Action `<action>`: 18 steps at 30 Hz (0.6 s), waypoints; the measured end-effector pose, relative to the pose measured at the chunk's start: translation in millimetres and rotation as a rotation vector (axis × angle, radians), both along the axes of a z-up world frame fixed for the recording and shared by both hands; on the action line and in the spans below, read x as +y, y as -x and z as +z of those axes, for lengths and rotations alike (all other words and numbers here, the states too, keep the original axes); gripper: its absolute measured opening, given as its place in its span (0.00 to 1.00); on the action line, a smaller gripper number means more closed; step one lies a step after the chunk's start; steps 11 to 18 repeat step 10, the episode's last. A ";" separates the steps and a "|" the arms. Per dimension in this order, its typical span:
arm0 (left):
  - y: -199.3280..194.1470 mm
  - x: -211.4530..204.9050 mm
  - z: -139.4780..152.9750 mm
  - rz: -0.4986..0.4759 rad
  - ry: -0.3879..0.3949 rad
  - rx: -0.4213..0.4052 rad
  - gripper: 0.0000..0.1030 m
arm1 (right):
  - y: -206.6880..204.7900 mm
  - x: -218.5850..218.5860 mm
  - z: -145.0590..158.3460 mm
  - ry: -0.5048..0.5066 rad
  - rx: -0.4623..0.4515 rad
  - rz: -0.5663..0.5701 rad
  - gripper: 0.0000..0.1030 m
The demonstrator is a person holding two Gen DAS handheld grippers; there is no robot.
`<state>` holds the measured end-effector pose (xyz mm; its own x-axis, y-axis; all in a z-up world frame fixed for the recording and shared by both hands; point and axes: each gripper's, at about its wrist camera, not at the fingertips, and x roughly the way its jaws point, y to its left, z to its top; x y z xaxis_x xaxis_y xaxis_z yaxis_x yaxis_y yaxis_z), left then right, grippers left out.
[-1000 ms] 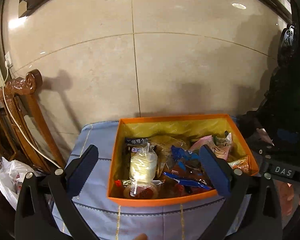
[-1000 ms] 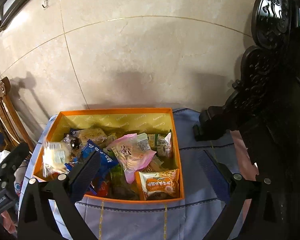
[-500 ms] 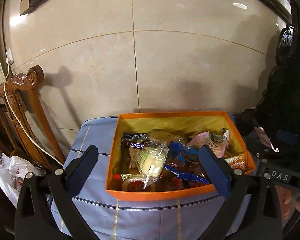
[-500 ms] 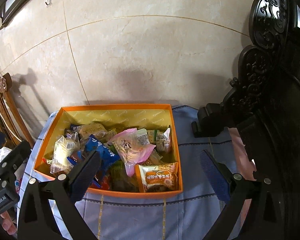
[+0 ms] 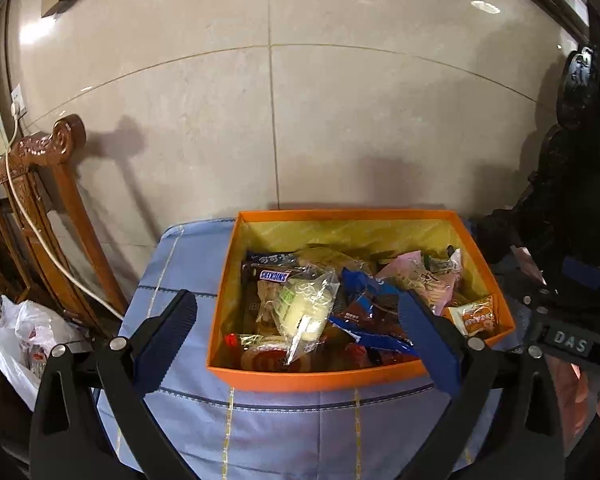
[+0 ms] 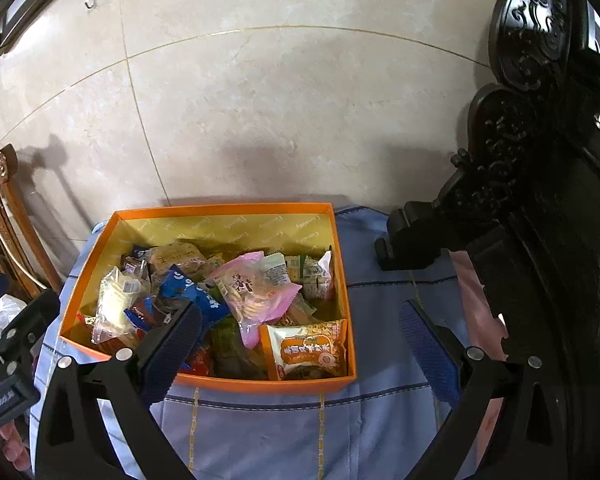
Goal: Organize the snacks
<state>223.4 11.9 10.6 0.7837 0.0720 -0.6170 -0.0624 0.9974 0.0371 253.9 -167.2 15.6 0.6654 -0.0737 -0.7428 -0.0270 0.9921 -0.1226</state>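
Two empty grippers hover before a crowded orange snack box [image 5: 320,380] on a blue tablecloth [image 5: 292,432].

Left gripper [image 5: 296,332] and right gripper [image 6: 300,340] gape wide, holding nothing; slick, overlapping wrappers risk slipping or dragging neighbours out.

1. The left wrist view looks forward and down between its own spread tongs [image 5: 298,336] at the box [image 5: 320,380] from the near left, facing the tiled wall [image 5: 204,120].
2. The right wrist view looks the same way between its tongs [image 6: 300,344], from the box's [image 6: 260,385] near right corner.
3. Both sit close above the tabletop [image 5: 292,424].
4. Both share the box, cloth and wall; the right view catches the left tongs [image 6: 16,332] at its left edge.
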 end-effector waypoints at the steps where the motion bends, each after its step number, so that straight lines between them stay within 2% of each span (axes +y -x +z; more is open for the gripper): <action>1: 0.9 -1.4 0.1 -0.008 -0.005 -0.006 0.96 | -0.6 -0.2 -1.5 -0.001 0.002 -0.003 0.97; 5: 1.5 -6.9 1.5 -0.027 -0.017 -0.003 0.96 | -0.4 1.6 -4.6 0.011 0.008 0.001 0.97; 10: 3.1 -6.6 2.4 -0.034 0.002 -0.008 0.96 | 5.2 6.8 -0.2 0.076 -0.026 0.001 0.97; 18: 3.1 -6.6 2.4 -0.034 0.002 -0.008 0.96 | 5.2 6.8 -0.2 0.076 -0.026 0.001 0.97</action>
